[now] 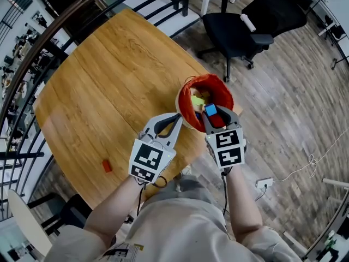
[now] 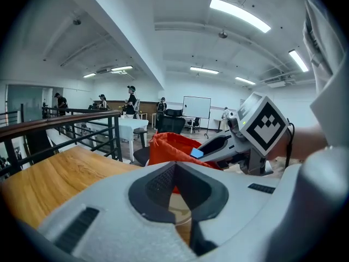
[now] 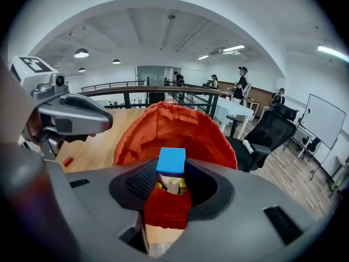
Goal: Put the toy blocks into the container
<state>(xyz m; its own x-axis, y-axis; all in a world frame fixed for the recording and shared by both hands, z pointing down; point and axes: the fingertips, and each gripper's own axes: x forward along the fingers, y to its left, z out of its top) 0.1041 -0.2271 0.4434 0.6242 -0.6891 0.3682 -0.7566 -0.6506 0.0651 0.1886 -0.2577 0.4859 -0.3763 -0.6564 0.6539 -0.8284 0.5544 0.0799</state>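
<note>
Blue and hard-looking: grips the block [image 3: 171, 160] by two flat sides in the right claw [image 1: 212, 113], jaws about half open, just above the mouth of the orange bag [image 1: 221, 86]. Looks light, stiff, a little slippery; best held square on the faces. Holds the left claw [image 1: 178, 117] tips together at the soft rim, cloth pinched or not unclear. Sits at the surface [image 1: 109, 91] edge, with open wood around a stray red block [image 1: 107, 166].

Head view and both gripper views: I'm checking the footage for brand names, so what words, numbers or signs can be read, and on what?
No readable text anywhere.
Marker cube on the left gripper: square patterns, no letters.
Marker cube on the right gripper: the same.
Whiteboard: too small to read.
Tag on the person's shirt: too blurred.
</note>
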